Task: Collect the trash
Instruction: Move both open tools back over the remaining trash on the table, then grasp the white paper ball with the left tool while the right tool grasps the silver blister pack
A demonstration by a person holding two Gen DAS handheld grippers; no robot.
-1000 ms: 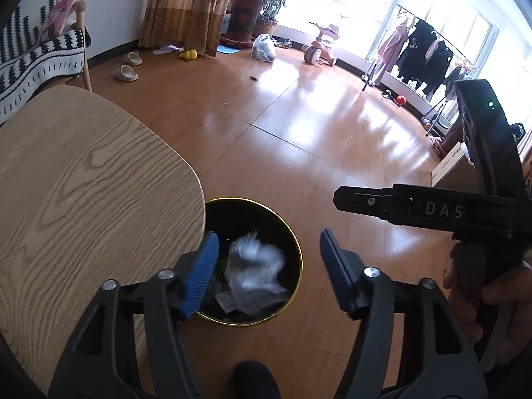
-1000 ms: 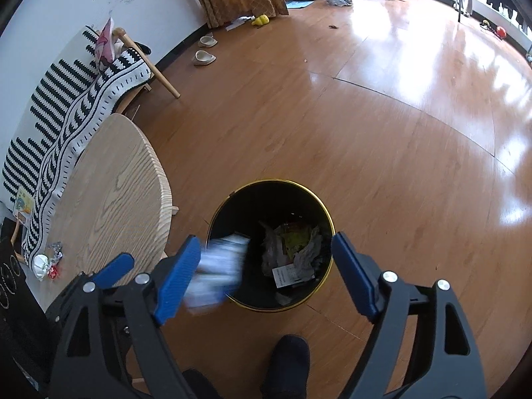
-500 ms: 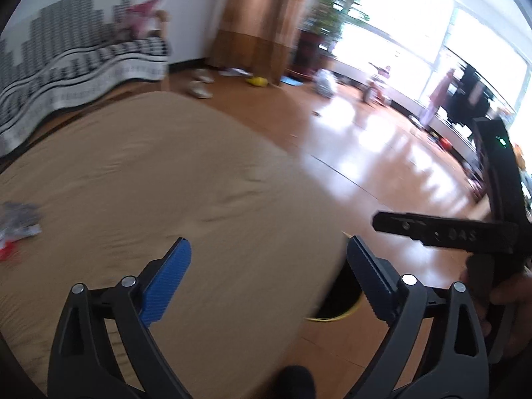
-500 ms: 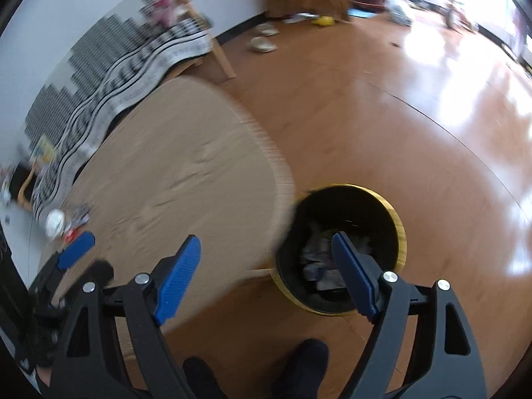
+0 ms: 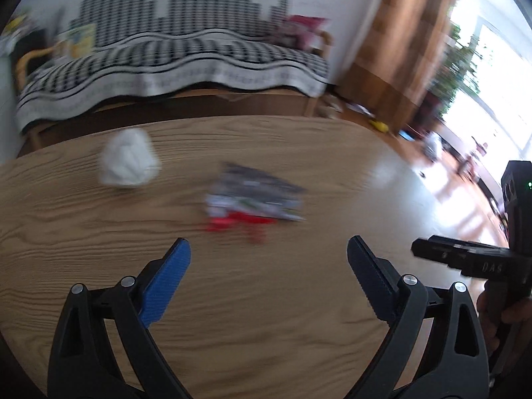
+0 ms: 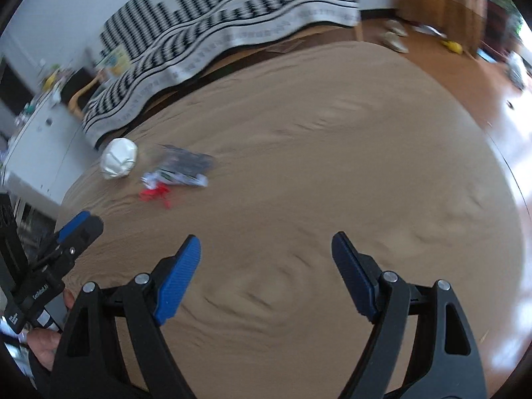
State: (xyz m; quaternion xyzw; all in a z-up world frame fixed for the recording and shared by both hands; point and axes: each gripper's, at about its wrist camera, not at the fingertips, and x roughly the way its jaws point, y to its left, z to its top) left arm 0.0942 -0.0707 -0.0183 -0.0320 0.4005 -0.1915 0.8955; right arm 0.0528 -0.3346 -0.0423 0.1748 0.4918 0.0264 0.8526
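A crumpled white paper ball [image 5: 128,158] [image 6: 119,162] and a flat grey wrapper with red scraps [image 5: 254,199] [image 6: 179,173] lie on the round wooden table [image 5: 266,299] [image 6: 316,166]. My left gripper [image 5: 268,277] hovers above the table just short of the wrapper, open, nothing between its blue pads. My right gripper [image 6: 266,274] is open too and empty, over bare wood, with the trash up to its left. Each view shows the other gripper at its edge, held by a hand. Both views are motion-blurred.
A sofa under a black-and-white throw [image 5: 173,63] [image 6: 216,23] stands beyond the table. Brown curtains [image 5: 405,43], plants and a bright window lie to the right. White cabinets [image 6: 36,139] stand at left. Slippers [image 6: 394,38] sit on the wooden floor.
Both grippers have swung away from the black, gold-rimmed bin on the floor to over the table. The trash dropped into the bin is gone from view; the left jaws stand wider.
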